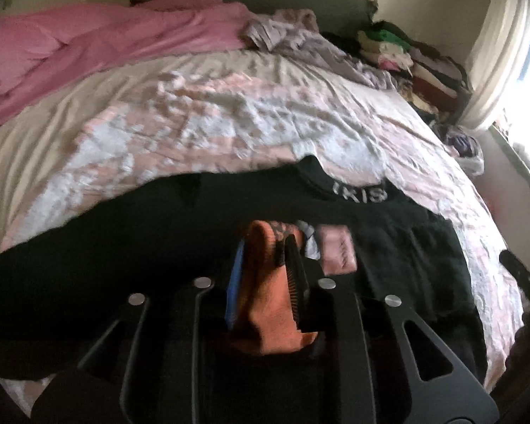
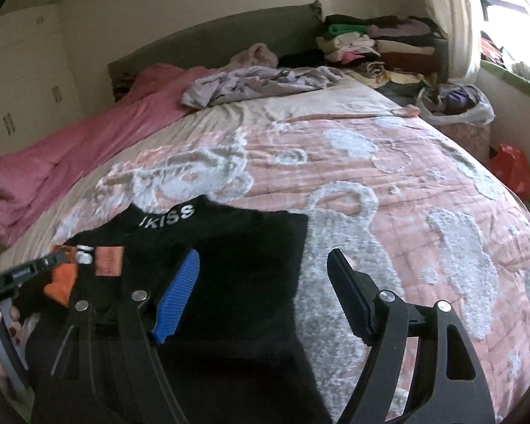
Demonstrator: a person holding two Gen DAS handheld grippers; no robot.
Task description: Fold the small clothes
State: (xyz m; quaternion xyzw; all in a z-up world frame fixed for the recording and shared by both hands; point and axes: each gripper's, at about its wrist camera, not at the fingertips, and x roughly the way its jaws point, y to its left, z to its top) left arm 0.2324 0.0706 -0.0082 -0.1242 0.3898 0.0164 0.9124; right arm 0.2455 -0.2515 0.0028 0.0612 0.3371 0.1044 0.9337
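Note:
A black garment (image 1: 159, 233) with white lettering at its collar lies spread on the pink and white quilt (image 1: 229, 120). My left gripper (image 1: 266, 247) hangs just above it, shut on an orange cloth (image 1: 265, 300) pinched between the blue pad and the black finger. A pink tag (image 1: 337, 251) lies beside the fingertips. In the right wrist view, my right gripper (image 2: 265, 282) stands open over the black garment (image 2: 236, 243) at its right edge, with nothing between its fingers. At far left of that view, the left gripper (image 2: 58, 258) holds the orange cloth (image 2: 60, 282).
A pink blanket (image 2: 70, 155) runs along the bed's left side. A crumpled lilac garment (image 2: 251, 84) lies near the headboard, by a stack of folded clothes (image 2: 381, 46). A white bag of clothes (image 2: 455, 106) and a red bag (image 2: 514, 169) sit right of the bed.

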